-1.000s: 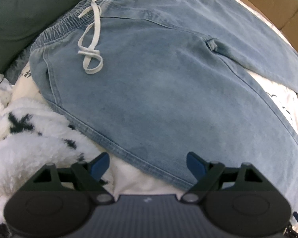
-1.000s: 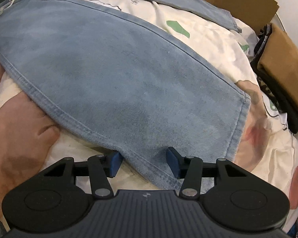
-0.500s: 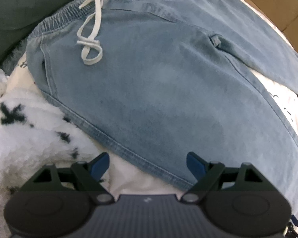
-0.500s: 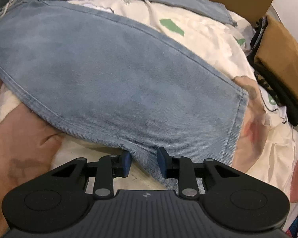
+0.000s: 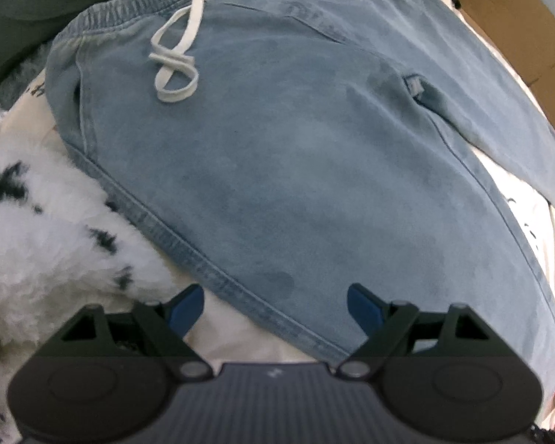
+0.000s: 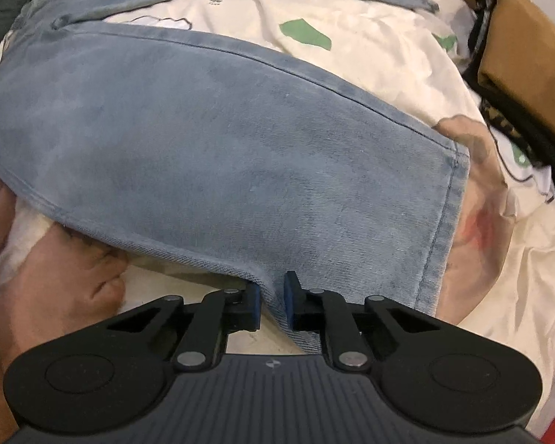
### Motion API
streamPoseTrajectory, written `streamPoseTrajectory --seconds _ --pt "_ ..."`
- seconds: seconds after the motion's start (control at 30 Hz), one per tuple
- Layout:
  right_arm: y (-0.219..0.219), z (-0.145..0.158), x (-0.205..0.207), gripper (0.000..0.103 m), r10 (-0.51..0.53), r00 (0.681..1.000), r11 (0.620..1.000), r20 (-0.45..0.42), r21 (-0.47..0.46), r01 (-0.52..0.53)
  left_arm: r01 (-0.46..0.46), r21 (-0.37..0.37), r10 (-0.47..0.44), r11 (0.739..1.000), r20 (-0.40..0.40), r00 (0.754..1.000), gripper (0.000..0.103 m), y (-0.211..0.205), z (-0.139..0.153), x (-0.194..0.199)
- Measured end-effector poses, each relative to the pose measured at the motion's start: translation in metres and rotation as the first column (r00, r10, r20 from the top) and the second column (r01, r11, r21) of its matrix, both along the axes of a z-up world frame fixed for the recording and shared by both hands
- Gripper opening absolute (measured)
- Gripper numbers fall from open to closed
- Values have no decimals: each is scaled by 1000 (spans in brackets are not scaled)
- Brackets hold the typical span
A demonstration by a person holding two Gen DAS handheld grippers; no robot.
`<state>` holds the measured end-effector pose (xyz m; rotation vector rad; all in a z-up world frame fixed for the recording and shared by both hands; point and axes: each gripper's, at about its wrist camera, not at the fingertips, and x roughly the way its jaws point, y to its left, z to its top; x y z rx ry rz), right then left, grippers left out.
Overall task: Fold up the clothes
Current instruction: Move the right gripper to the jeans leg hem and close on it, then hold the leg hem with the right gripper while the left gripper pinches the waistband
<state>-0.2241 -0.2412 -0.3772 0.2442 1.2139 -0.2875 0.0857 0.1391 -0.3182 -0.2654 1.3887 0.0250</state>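
Light blue jeans (image 5: 296, 155) lie spread flat; white drawstring (image 5: 177, 55) at waistband; legs apart.

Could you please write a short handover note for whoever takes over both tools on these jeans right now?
Right tool: jaws have just been closing, now pinching the near side seam of the jeans close to the leg hem.
Left tool: open, over the same seam nearer the waistband, gripping nothing.
Jeans lie flat on the printed sheet, legs apart, drawstring up.
Done: one grip. Left: left grip, then every fold.

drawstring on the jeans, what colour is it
White; the drawstring on the jeans shows best in the left wrist view.
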Motion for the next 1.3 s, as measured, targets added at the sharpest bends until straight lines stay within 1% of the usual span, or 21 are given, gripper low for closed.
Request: streamPoseTrajectory --seconds 0.17,0.27,0.47,0.6,0.77,0.93,1.03,1.1,1.2,1.27,1.3 --pt "-11 5 7 8 -22 1000 999 -9 43 23 -64 -24 64 998 7 998 85 13 -4 -3" --pt "-17 10 11 7 -29 1000 998 -6 55 30 -103 -25 103 994 10 995 83 23 -7 -3" --pt "-23 26 19 7 -13 1000 999 1 45 13 -188 -53 190 981 37 981 82 37 -11 -4" --pt "-25 37 26 7 -7 1000 1000 8 24 7 -270 -100 276 958 53 960 82 47 -17 -4" --pt "-27 47 33 7 1 1000 1000 12 6 -1 -368 -158 381 917 65 922 82 59 -25 -2" --pt "-27 54 37 7 4 1000 1000 8 -8 -4 -421 -183 438 888 62 897 83 66 -33 0" --pt "-27 56 40 7 7 1000 1000 3 -15 -7 -437 -193 457 878 71 887 86 66 -36 -3" --pt "-28 56 42 7 7 1000 1000 1 -19 -7 -444 -195 465 874 78 882 86 64 -35 -3" --pt "-29 58 45 7 6 1000 1000 4 -24 -5 -457 -220 485 862 95 869 78 67 -29 -8" --pt "-29 59 46 7 4 1000 1000 7 -26 -4 -466 -235 498 853 101 861 62 72 -25 -13" --pt "-29 59 46 7 3 1000 1000 8 -27 -3 -468 -239 502 850 106 858 58 74 -23 -15"
